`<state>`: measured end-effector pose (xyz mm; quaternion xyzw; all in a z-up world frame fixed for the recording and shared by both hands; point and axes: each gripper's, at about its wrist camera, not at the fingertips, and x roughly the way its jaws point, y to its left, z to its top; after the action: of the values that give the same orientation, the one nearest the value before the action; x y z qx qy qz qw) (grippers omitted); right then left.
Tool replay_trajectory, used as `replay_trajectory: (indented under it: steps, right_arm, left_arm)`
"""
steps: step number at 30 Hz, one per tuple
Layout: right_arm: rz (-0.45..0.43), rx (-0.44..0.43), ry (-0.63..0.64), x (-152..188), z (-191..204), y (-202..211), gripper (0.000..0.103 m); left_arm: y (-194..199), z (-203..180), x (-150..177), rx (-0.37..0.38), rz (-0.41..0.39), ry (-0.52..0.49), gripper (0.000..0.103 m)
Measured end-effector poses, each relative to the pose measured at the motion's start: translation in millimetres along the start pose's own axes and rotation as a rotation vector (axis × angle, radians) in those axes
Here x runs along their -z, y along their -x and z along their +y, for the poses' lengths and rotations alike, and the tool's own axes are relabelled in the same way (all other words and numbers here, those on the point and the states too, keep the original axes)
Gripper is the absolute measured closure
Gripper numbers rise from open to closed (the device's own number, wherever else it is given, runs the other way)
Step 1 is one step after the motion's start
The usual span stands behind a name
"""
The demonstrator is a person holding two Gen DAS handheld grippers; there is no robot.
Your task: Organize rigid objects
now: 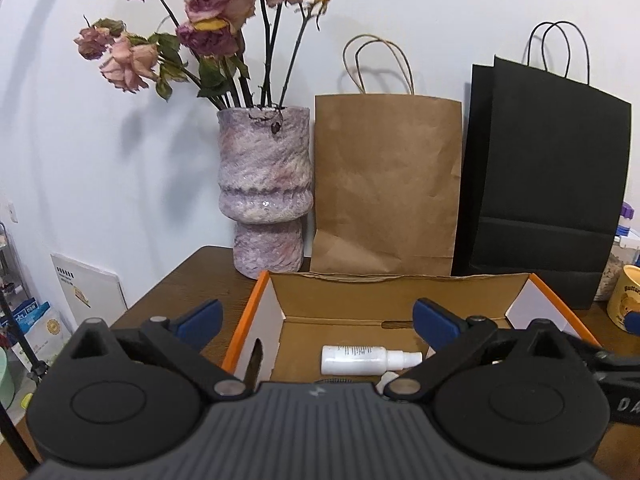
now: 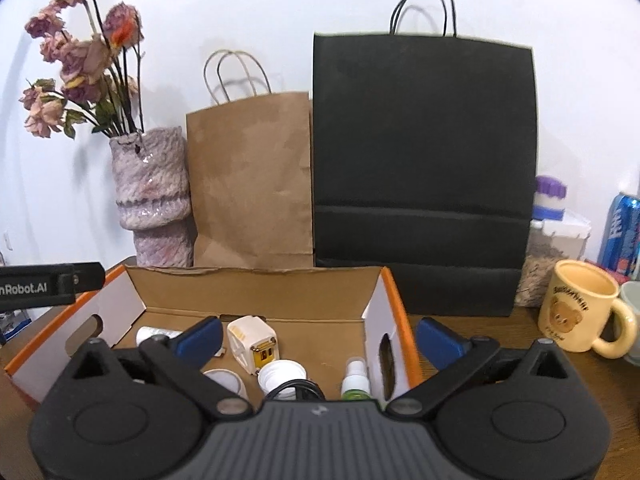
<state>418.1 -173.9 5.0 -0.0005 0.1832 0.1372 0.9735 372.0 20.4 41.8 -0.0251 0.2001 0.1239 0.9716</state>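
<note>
Through the left wrist camera I see my left gripper [image 1: 318,322] spread wide and empty over the cardboard box [image 1: 256,320], where a white spray bottle [image 1: 368,359] lies flat on the floor. Through the right wrist camera, my right gripper [image 2: 320,340] is also wide open, holding nothing; below it a white charger cube [image 2: 252,344], a green spray bottle [image 2: 355,380] and white caps [image 2: 280,374] sit inside the box.

Wooden table [image 2: 520,364]: box [image 2: 256,288], vase [image 1: 266,184], bags (two) [image 2: 424,168], mug [image 2: 576,308], maybe can [image 2: 624,232].
</note>
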Motion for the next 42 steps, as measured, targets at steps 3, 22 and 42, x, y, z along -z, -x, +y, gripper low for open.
replay_trajectory:
  steps: [3, 22, 42]
  right_arm:
    - [-0.021, 0.008, 0.003, 1.4, -3.4, 18.3, 0.000]
    - [-0.058, -0.007, 0.035, 48.0, -0.1, 164.3, 0.000]
    - [0.023, 0.018, 0.015, 107.6, 2.2, 235.0, 0.000]
  left_arm:
    - [17.6, 5.4, 3.1, 0.017, -0.011, -0.003, 0.000]
    - [154.6, 39.0, 54.1, 0.069, -0.028, -0.031, 0.000]
    - [214.1, 51.0, 111.7, 0.084, 0.056, -0.059, 0.000]
